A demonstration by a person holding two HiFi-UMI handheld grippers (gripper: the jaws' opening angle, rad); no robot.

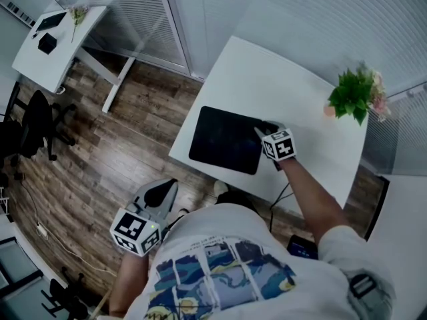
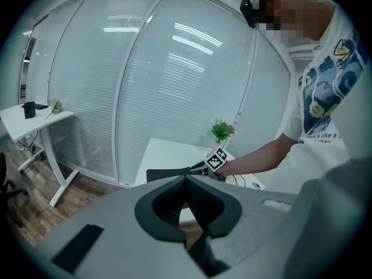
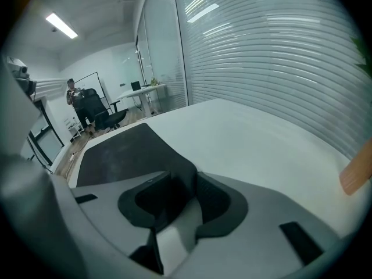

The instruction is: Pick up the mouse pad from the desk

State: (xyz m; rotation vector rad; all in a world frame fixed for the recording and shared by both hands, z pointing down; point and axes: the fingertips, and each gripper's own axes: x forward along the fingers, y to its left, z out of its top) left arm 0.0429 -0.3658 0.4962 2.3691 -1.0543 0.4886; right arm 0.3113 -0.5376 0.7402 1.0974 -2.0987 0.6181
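The black mouse pad (image 1: 223, 141) lies flat on the white desk (image 1: 267, 85), near its front left edge. My right gripper (image 1: 262, 131) is at the pad's far right corner, pointing down at it. In the right gripper view that corner of the mouse pad (image 3: 116, 150) reaches in between the jaws of the right gripper (image 3: 177, 185), which stand a little apart. My left gripper (image 1: 162, 191) hangs over the wooden floor in front of the desk, away from the pad. In its own view the left gripper (image 2: 187, 182) has its jaws together, nothing between them.
A potted green plant (image 1: 353, 95) stands at the desk's far right corner. A cable (image 1: 277, 202) hangs off the desk's near edge. Across the floor stand a second white desk (image 1: 57, 45) and a black office chair (image 1: 33, 125). Glass walls with blinds run behind the desk.
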